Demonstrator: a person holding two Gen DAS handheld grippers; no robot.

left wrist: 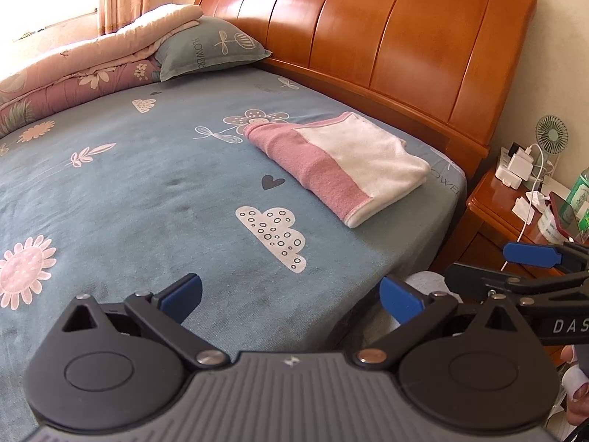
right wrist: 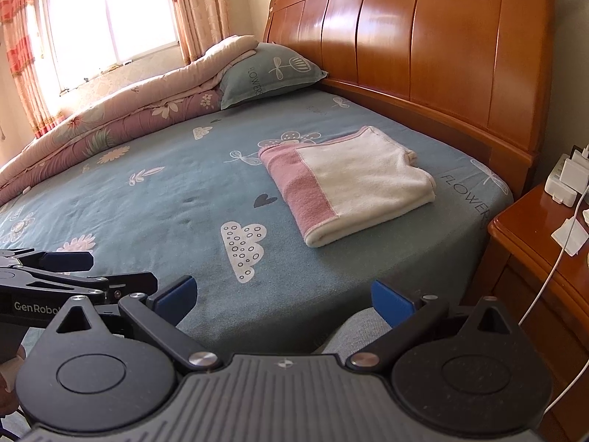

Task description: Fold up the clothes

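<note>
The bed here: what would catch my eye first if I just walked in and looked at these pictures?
Probably the folded pink and white towel, lying alone on the blue patterned sheet near the glossy wooden headboard. Next, the two black tools with blue tips low in front: the left gripper and right gripper, both open, holding nothing. A rolled quilt and pillow sit at the far side by the window.

A wooden headboard (right wrist: 423,55) backs the bed (right wrist: 165,199). Daylight floods a curtained window (right wrist: 110,14). A wooden nightstand (right wrist: 533,258) stands beside the bed's corner.
</note>
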